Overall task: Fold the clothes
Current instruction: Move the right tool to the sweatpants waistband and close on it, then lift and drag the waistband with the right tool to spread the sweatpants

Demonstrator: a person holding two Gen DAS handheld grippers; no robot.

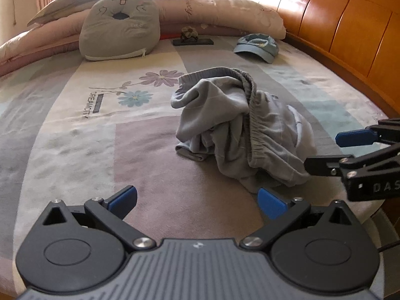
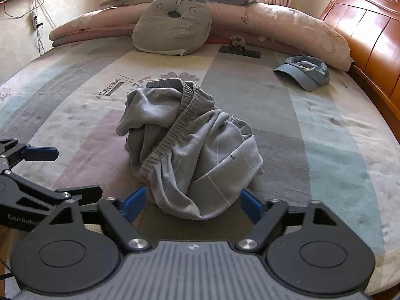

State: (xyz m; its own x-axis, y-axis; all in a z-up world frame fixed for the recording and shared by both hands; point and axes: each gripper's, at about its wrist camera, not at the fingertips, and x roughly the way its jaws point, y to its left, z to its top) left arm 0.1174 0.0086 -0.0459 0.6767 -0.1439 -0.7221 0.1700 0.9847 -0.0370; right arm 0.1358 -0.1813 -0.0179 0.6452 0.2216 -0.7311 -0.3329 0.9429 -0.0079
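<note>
On the bed, working left to right: the patterned bedsheet (image 1: 62, 130) lies flat and bare across the whole left half, with a printed flower motif and lettering the only marks there. Left gripper (image 1: 197, 201) hangs low over the near edge of the mattress, jaws spread wide, blue pads (image 1: 125, 196) clear of everything; nothing between them but sheet. Just beyond and right of it sits the crumpled grey shorts (image 1: 235, 130), heaped in a mound, elastic waistband twisted over the top, one hem trailing flat toward the left. Right gripper (image 2: 192, 203) is at the near foot of that mound, jaws parted; the lowest fold of the shorts bulges into the gap between its blue fingertips (image 2: 133, 202), and in the right wrist view I cannot tell whether the pads touch cloth. From the left wrist view the same gripper enters from the right edge, jaws apart, lower finger close beside the heap. At the far side, a grey face cushion (image 1: 120, 27) leans on a rolled pink quilt (image 1: 225, 12), with a dark flat object (image 1: 193, 41) near its base. Right of centre a blue cap (image 1: 257, 47) rests alone, well apart from the shorts. Wooden headboard (image 1: 337, 25) bounds the right edge; bare sheet lies between it and the mound.
</note>
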